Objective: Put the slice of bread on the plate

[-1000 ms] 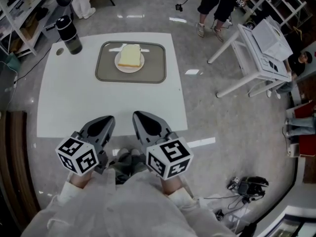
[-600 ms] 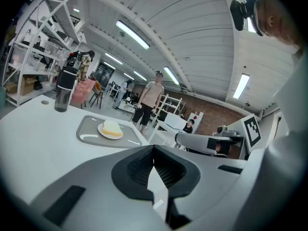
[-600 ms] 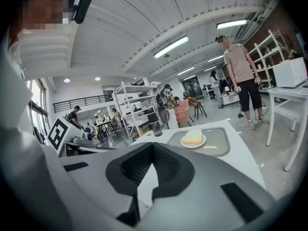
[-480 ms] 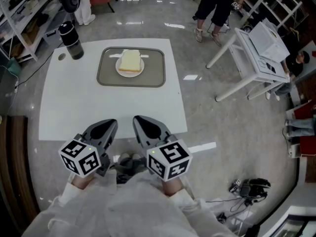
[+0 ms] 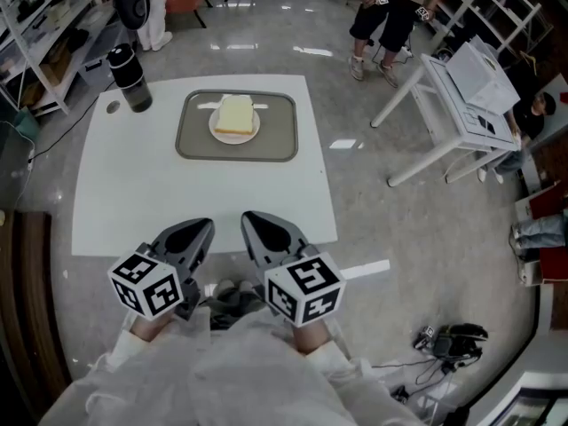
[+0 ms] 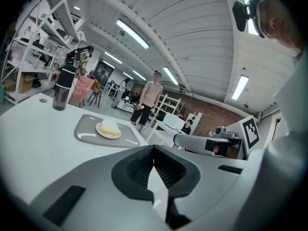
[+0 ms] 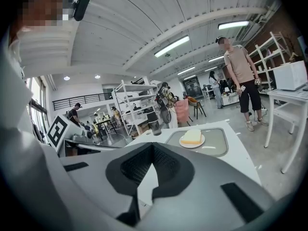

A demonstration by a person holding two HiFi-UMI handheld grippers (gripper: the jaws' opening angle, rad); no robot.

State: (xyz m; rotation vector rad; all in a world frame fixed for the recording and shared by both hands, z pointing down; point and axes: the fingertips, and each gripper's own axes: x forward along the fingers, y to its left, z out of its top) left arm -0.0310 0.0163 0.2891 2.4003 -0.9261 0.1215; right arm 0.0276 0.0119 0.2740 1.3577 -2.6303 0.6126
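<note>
Jaws, left gripper (image 5: 188,238): pressed together, nothing between. Jaws, right gripper (image 5: 266,233): likewise pressed together, nothing held. Both grippers sit at the near edge of the white bench (image 5: 177,193). Slice of bread (image 5: 234,112): lying on plate (image 5: 232,138), on grey tray (image 5: 280,131), far side, well apart from grippers. Dark tumbler (image 5: 130,78): upright, left of tray.

A glossy grey floor (image 5: 399,229) fills the head view, mirroring the strip lights (image 7: 171,46) that run along a white panelled ceiling (image 6: 192,28). A white table (image 5: 133,193) sits upper centre. White shelving (image 5: 35,16) lines the upper left; a smaller white table (image 5: 470,114) stands upper right. At lower right lies a dark tangle, probably cables (image 5: 448,337). A brick wall (image 6: 211,110) closes the far end.
</note>
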